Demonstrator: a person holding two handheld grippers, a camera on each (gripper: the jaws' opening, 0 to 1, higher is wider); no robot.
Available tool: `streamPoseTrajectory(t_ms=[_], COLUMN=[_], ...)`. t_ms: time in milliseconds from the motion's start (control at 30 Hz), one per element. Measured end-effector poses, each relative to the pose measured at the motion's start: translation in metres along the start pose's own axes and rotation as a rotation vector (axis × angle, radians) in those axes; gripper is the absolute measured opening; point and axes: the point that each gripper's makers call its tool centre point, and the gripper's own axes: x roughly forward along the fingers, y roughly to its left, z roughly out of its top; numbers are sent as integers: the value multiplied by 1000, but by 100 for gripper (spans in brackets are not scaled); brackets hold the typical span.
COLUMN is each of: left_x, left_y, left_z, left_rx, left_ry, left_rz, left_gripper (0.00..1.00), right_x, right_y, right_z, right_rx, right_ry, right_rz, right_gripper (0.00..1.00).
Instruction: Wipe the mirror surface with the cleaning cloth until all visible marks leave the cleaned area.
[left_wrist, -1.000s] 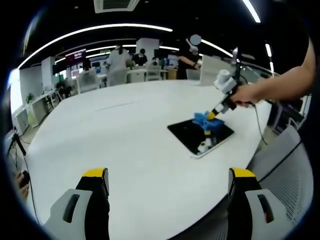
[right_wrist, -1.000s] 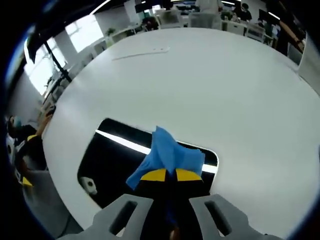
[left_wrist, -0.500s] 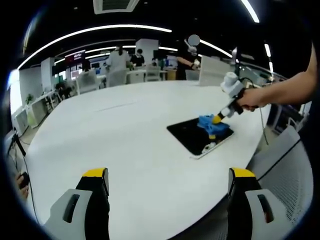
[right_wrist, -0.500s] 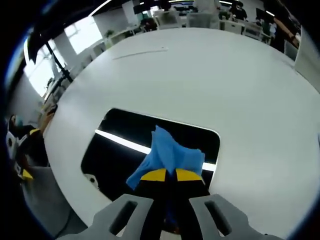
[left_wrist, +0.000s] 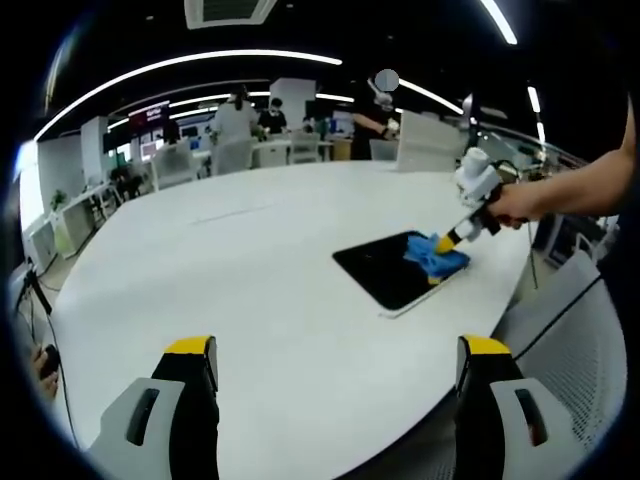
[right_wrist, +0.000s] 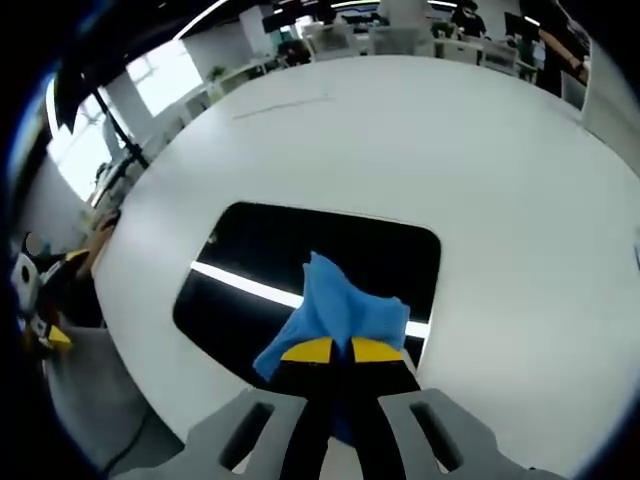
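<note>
The mirror (right_wrist: 300, 270) lies flat on the table (right_wrist: 480, 150) just ahead of the right gripper (right_wrist: 332, 350), with the cleaning cloth (right_wrist: 335, 310) on the mirror's near edge, pinched between that gripper's jaws.

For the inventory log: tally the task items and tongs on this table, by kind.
Mirror: 1
Blue cleaning cloth: 1
Tongs: 2, left tongs and right tongs
Total: 4
</note>
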Motion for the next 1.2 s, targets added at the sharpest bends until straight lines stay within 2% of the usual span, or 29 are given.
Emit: streamPoseTrajectory(t_ms=[467, 667, 1200], left_x=[-1, 0, -1], left_y=[-2, -1, -2], left_z=[0, 0, 1], left_rx=[-1, -1, -2], left_ry=[4, 2, 2], left_rz=[-5, -5, -5], left_gripper=[99, 99, 99], right_x=[-12, -16, -18], right_y=[8, 13, 15], right_z=[-22, -31, -33], right_rx=[-8, 24, 29], right_ry=[5, 16, 20], right_rz=[24, 44, 68], right_gripper=[0, 0, 0])
